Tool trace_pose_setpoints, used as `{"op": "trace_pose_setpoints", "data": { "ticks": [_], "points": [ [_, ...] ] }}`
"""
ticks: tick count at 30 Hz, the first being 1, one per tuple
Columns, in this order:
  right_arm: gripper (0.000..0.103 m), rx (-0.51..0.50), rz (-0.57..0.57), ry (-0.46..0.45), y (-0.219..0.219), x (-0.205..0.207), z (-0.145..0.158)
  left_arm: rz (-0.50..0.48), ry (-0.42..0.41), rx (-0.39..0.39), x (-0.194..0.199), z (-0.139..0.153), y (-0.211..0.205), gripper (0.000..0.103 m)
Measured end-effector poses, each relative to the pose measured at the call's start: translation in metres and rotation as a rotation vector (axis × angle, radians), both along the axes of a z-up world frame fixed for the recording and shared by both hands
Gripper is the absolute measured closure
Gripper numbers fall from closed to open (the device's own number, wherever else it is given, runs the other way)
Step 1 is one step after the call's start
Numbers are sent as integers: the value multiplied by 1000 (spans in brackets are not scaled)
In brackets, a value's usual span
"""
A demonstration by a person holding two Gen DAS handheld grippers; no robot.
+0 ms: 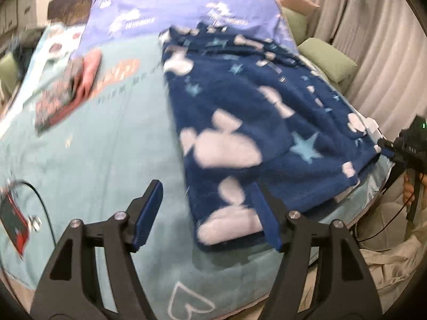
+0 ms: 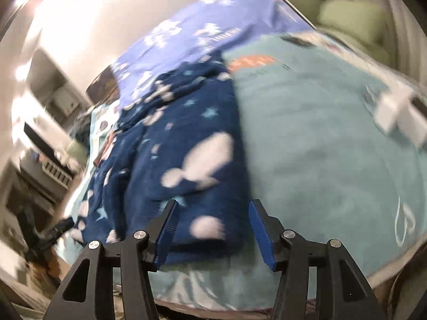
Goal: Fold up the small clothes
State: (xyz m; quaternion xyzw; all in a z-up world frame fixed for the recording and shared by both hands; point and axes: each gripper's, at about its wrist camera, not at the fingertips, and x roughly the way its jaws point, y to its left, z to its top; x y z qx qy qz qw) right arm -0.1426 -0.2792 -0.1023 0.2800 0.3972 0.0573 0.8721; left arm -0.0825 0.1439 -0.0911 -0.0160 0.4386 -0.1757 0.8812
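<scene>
A dark blue fleece garment (image 1: 240,122) with white clouds and pale stars lies folded lengthwise on the light blue bed cover (image 1: 101,144). My left gripper (image 1: 208,197) is open above its near corner, the right finger over the cloth, the left finger over the bare cover. In the right wrist view the same garment (image 2: 181,144) lies ahead, and my right gripper (image 2: 212,213) is open just above its near edge, holding nothing. The right gripper's body (image 1: 408,149) shows at the bed's right edge in the left wrist view.
A folded pink and patterned garment (image 1: 66,90) lies at the left of the bed. A purple printed sheet (image 1: 181,2) covers the far end. Green pillows (image 1: 328,58) lie at the right. A black cable (image 1: 40,200) runs at the near left. A white object (image 2: 397,114) lies at the right.
</scene>
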Motion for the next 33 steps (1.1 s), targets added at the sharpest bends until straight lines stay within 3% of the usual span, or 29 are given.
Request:
{"op": "trace_pose_setpoints", "data": {
  "ticks": [5, 7, 14, 16, 17, 18, 19, 23, 28, 33],
  "points": [
    [44, 93, 38, 12, 3, 4, -16, -1, 76, -67, 3, -22, 0, 34],
    [37, 87, 57, 3, 8, 9, -15, -7, 73, -69, 3, -23, -2, 34],
    [34, 76, 84, -5, 16, 22, -18, -24, 79, -108, 2, -24, -9, 34],
    [34, 69, 87, 1, 17, 24, -20, -39, 67, -105, 1, -23, -16, 44],
    [37, 61, 86, 4, 17, 25, -20, -45, 60, -95, 0, -23, -19, 50],
    [52, 34, 81, 7, 18, 26, -19, -49, 55, -83, 0, -22, -21, 66],
    [86, 30, 88, 15, 19, 26, -18, -49, 51, -77, 0, -21, -23, 81],
    [90, 45, 95, -14, 19, 19, -11, -1, 15, -136, -5, -3, -16, 86],
    [93, 64, 110, -87, 18, 7, 13, -8, -89, -125, -17, 25, -15, 87],
    [95, 66, 92, -130, 18, 1, 28, 9, -101, -149, -20, 31, -9, 89]
  ]
}}
